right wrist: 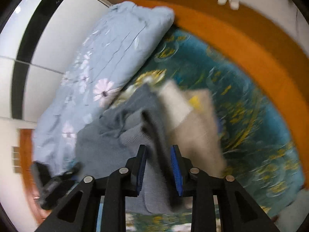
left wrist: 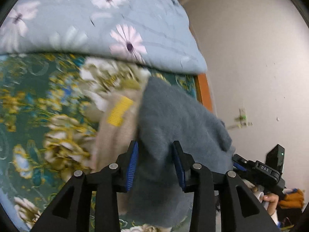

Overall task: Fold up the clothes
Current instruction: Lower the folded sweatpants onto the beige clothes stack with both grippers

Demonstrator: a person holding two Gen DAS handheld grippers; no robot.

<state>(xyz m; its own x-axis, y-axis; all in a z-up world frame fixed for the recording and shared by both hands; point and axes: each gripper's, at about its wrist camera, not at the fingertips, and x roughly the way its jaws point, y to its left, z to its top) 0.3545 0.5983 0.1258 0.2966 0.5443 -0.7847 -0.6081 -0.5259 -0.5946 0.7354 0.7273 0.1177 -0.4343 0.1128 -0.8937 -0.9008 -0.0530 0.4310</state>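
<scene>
Soft, fuzzy blue-grey knit garment draped in loose folds, bunched and hanging, one thick fold of it caught between blue-padded jaws in the left wrist view. Same grey knit crumpled in a heap on the patterned bed in the right wrist view, a dark band of it running up between the jaws there. Beige ribbed knit piece with a yellow rectangular patch lying just beside the grey, touching along one edge, partly overlapped. Blurred in both views; edges hard to tell.
</scene>
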